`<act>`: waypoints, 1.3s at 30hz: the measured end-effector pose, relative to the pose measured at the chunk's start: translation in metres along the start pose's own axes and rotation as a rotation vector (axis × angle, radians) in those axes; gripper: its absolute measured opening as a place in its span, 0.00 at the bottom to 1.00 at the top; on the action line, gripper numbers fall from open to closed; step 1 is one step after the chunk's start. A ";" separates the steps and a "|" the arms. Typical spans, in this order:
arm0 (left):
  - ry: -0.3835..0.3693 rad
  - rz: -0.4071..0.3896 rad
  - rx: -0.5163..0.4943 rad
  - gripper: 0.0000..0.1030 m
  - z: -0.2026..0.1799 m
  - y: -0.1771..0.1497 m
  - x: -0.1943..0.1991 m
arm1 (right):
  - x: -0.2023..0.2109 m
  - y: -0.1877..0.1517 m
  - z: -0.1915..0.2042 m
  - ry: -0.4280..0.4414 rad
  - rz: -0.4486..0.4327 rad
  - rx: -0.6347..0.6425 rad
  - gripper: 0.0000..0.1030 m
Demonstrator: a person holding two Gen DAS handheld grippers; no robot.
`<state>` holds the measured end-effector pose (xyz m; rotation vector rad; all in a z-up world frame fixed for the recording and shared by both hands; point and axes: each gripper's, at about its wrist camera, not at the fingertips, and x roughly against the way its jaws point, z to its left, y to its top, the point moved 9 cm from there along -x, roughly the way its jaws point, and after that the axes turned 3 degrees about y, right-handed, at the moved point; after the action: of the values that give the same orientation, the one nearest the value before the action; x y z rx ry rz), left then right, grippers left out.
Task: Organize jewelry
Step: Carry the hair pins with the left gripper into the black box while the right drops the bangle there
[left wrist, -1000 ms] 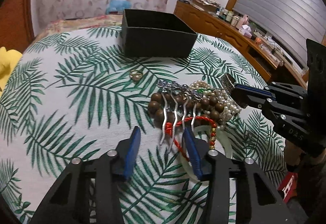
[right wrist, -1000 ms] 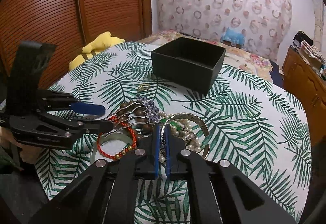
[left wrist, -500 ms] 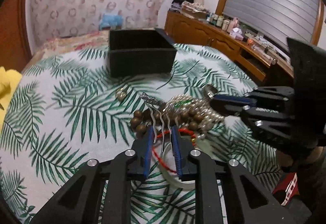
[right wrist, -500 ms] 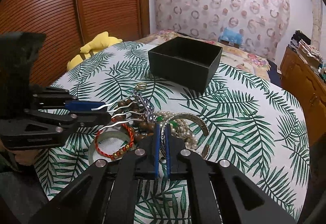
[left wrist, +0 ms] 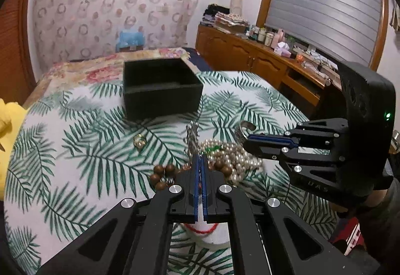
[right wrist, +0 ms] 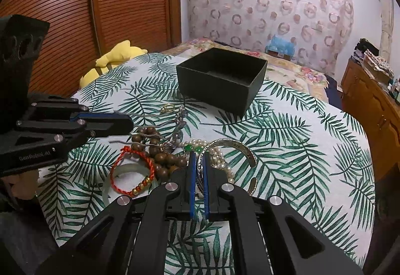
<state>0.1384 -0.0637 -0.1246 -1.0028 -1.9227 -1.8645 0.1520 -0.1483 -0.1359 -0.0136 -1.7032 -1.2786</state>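
- Lying under everything, a palm-leaf cloth [right wrist: 287, 130]; covering the table from edge to edge
- Sitting open-topped at the far side of the cloth, a black box [right wrist: 220, 80]; standing well apart from the jewelry; showing nothing inside from here
- Pinching the silver comb [right wrist: 155, 134] by its prongs, the left gripper [left wrist: 199, 165]; pads pressed together; holding the comb lifted above the pile
- Gripping the silver cuff [right wrist: 232, 147] between nearly closed pads, the right gripper [right wrist: 198, 162]; resting over the near edge of the pile
- Piling together near the middle: pearls [left wrist: 237, 157], brown beads [right wrist: 160, 157], a red cord bracelet [right wrist: 130, 172] lying on a pale bangle [right wrist: 117, 175]
- Lying alone between pile and box, a gold ring [left wrist: 139, 141]
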 end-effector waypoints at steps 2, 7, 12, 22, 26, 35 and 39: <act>0.003 -0.019 0.001 0.01 0.000 0.005 0.004 | 0.000 0.003 -0.001 0.001 -0.004 0.003 0.06; -0.002 -0.067 -0.004 0.01 0.002 0.024 0.014 | -0.001 0.014 -0.003 0.005 -0.014 0.014 0.06; 0.005 -0.086 -0.010 0.01 0.011 0.042 0.012 | -0.006 0.031 -0.007 0.008 -0.022 0.034 0.06; 0.067 -0.097 -0.008 0.01 0.048 0.080 -0.005 | -0.017 0.085 -0.015 0.037 -0.058 0.078 0.06; 0.082 -0.104 0.001 0.01 0.062 0.095 -0.008 | -0.027 0.104 -0.019 0.051 -0.063 0.087 0.06; 0.145 -0.106 0.011 0.01 0.094 0.126 -0.024 | -0.064 0.135 -0.028 0.078 -0.039 0.103 0.06; 0.159 -0.101 0.015 0.01 0.104 0.136 -0.031 | -0.081 0.138 -0.031 0.085 -0.013 0.105 0.06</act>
<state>0.2752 0.0171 -0.0543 -0.7407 -1.9227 -1.9175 0.2873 -0.0691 -0.0917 0.1128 -1.6968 -1.1819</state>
